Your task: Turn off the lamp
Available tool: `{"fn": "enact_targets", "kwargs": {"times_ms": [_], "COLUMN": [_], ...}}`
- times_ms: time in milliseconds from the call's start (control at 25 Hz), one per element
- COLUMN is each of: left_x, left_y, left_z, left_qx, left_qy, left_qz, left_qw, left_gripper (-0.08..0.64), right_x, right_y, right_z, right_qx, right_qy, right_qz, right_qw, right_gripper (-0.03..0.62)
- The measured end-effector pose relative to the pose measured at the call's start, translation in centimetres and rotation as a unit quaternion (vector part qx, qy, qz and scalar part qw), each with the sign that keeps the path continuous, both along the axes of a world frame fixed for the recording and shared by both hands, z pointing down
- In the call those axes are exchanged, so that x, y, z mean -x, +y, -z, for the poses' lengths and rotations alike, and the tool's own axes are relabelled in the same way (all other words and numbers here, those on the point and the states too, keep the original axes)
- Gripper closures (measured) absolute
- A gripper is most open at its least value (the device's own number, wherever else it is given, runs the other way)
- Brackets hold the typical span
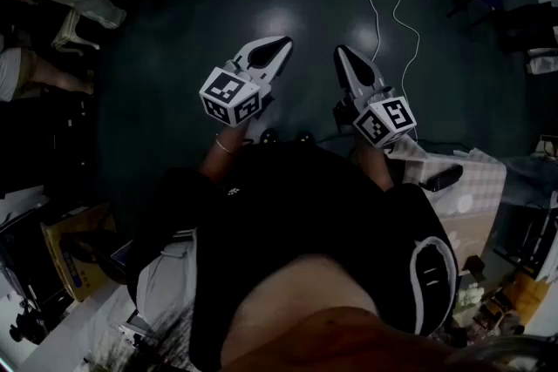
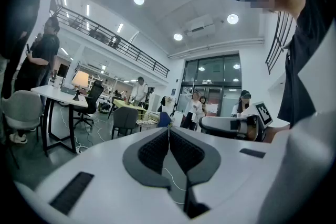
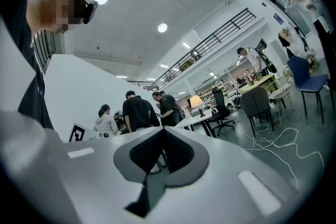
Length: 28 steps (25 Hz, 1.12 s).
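Left hand-held gripper [image 1: 281, 43] and right hand-held gripper [image 1: 342, 53] both closed, empty, carried level. Guessing it's because the lamp [image 2: 80, 80] sits well away on its surface [image 2: 52, 93].

No legible words, brands, numbers or signs are being shown in any view. Black-and-white square marker patterns are being carried on the left gripper [image 1: 281, 42] and the right gripper [image 1: 342, 52], without letters or digits. Print on a yellow box [image 1: 74, 261] is being lost to darkness and blur.
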<state>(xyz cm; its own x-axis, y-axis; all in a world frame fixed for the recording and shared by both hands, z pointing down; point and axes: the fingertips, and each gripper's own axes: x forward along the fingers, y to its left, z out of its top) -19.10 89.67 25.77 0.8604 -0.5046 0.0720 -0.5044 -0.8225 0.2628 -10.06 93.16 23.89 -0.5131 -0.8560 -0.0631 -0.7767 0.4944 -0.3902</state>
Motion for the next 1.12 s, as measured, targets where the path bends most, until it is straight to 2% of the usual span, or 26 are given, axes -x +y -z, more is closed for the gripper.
{"fn": "enact_targets", "kwargs": {"times_ms": [400, 880, 1120], "left_x": [2.3, 10.4, 11.0], "left_y": [0.2, -1.6, -2.8], "left_z": [0.1, 0.0, -0.3], "left_qx": [-0.004, -0.012, -0.009], "left_qy": [0.004, 0.015, 0.023], "left_qz": [0.004, 0.035, 0.026], "left_qw": [1.0, 0.9992, 0.9993], "left_gripper": [0.546, 0.546, 0.546], "right_x": [1.9, 7.3, 7.9], "right_y": [-0.1, -2.0, -2.7], "right_z": [-0.3, 0.5, 0.2], "right_qx": [0.006, -0.016, -0.01], "right_qy": [0.005, -0.027, -0.031], "right_qz": [0.001, -0.008, -0.017], "right_qw": [1.0, 0.999, 0.999], "right_gripper": [0.592, 0.592, 0.592]}}
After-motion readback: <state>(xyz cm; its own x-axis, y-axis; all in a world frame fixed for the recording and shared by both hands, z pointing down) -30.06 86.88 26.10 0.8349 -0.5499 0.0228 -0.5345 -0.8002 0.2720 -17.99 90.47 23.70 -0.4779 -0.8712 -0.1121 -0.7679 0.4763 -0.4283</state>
